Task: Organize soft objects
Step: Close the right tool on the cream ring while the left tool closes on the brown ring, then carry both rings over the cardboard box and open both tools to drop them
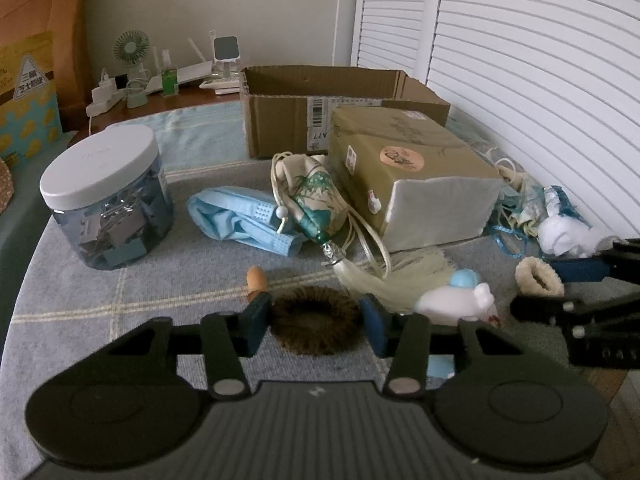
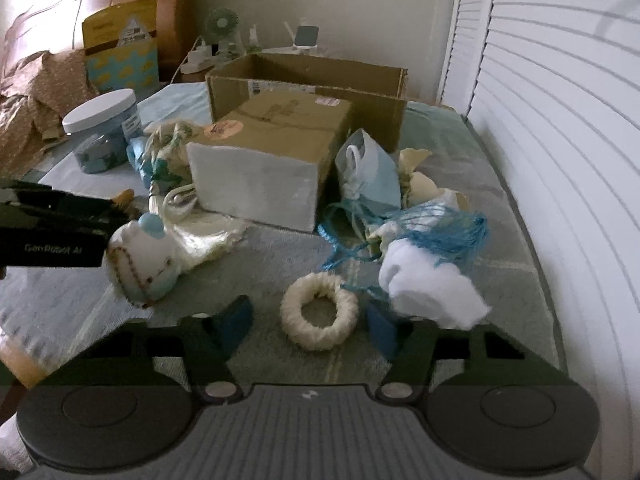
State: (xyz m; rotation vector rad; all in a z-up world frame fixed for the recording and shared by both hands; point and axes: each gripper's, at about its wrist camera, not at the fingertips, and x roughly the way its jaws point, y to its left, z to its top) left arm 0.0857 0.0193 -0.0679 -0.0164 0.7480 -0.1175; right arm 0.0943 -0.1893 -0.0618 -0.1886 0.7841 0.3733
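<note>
My left gripper [image 1: 316, 320] is open, its blue pads either side of a brown fuzzy hair tie [image 1: 318, 318] on the grey checked cloth [image 1: 120, 300]. My right gripper [image 2: 310, 326] is open around a cream fuzzy hair tie [image 2: 319, 316], also seen in the left wrist view [image 1: 538, 278]. A white plush toy with a blue cap [image 2: 142, 260] [image 1: 460, 298] lies between the grippers. A blue face mask [image 1: 244, 226], a printed pouch with a tassel [image 1: 320, 200], a white cloth in blue netting [image 2: 432, 276] and another mask [image 2: 370, 172] lie around.
An open cardboard box [image 1: 340, 100] [image 2: 308, 80] stands at the back. A paper-wrapped parcel [image 1: 416, 172] [image 2: 268, 152] lies before it. A lidded jar of clips [image 1: 108, 196] stands left. A louvred door [image 2: 560, 120] runs along the right. A small orange piece [image 1: 257, 278] lies near the left finger.
</note>
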